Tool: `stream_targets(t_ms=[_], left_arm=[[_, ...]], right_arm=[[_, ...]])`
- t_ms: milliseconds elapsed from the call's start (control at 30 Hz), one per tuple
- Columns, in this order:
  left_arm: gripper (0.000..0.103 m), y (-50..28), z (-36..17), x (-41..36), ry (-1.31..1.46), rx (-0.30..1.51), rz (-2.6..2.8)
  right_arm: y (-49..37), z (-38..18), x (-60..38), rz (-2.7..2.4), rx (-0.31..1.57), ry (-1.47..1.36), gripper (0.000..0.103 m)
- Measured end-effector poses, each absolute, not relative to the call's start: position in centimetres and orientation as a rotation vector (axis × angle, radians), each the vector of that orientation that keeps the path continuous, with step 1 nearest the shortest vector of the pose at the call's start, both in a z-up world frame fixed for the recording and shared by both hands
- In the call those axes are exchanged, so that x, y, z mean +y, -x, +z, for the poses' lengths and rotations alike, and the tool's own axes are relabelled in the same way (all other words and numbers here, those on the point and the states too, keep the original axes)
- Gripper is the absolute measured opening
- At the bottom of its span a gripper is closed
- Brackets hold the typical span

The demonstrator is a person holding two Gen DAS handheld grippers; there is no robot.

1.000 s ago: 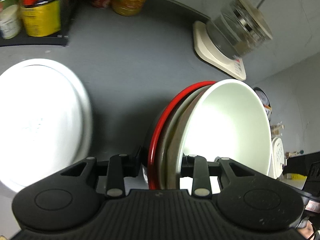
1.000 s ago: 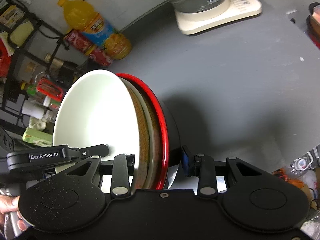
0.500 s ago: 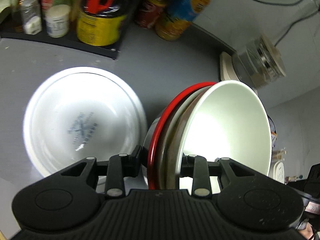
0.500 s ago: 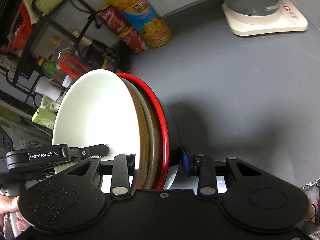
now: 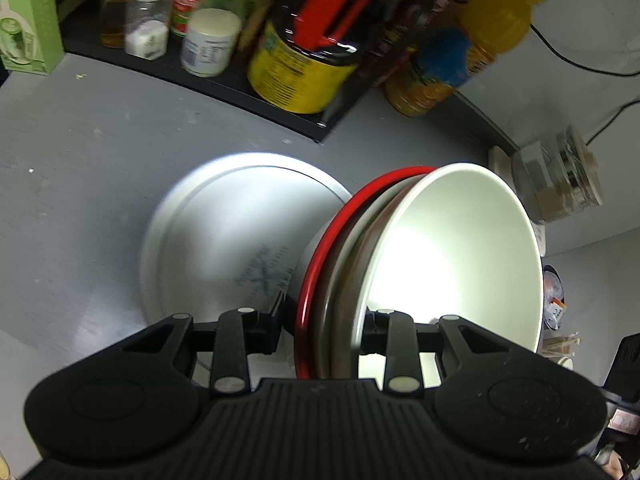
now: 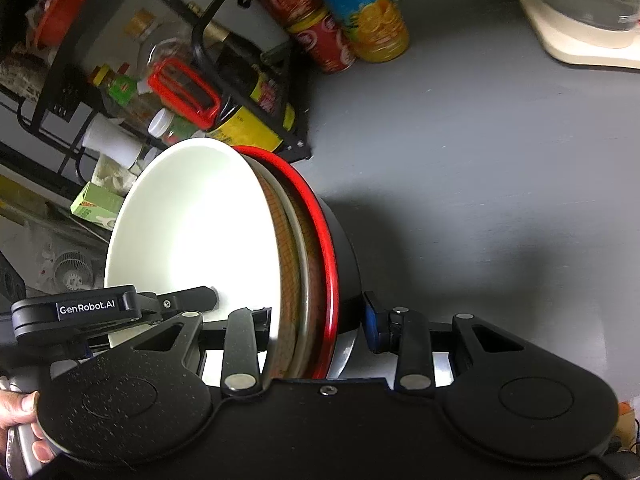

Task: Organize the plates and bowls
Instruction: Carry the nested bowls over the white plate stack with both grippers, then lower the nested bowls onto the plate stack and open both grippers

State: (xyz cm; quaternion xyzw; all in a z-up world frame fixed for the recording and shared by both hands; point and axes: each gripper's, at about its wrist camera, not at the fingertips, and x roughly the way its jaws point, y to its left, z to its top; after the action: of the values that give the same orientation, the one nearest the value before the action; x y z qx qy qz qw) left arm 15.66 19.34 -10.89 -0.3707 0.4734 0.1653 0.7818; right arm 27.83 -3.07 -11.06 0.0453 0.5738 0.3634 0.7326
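Observation:
Both grippers clamp one nested stack of bowls, held on edge in the air: a white bowl innermost, brown and cream ones, a red-rimmed black one outermost. My left gripper is shut on the stack's rim. My right gripper is shut on the same stack from the opposite side; the left gripper's finger shows inside the white bowl. A large white plate with a faint blue mark lies on the grey counter, below and left of the stack.
A black rack of jars and bottles stands along the back. An orange juice bottle and red cans stand beside it. A glass kettle on a cream base is at the right. Grey counter lies right of the stack.
Both grippers have carried the stack toward the rack. In the left wrist view the white plate has shifted from the left edge to just beside and under the stack.

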Motion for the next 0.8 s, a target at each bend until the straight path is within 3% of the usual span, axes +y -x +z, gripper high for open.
stream_targets(t_ms=[800], left_arm=[[0.031,-16.3,-13.6,26.5,0.789,1.121,0.336]], right_arm=[[-26.0,-14.9,2.2,0.707,1.368,-0.096,0.035]])
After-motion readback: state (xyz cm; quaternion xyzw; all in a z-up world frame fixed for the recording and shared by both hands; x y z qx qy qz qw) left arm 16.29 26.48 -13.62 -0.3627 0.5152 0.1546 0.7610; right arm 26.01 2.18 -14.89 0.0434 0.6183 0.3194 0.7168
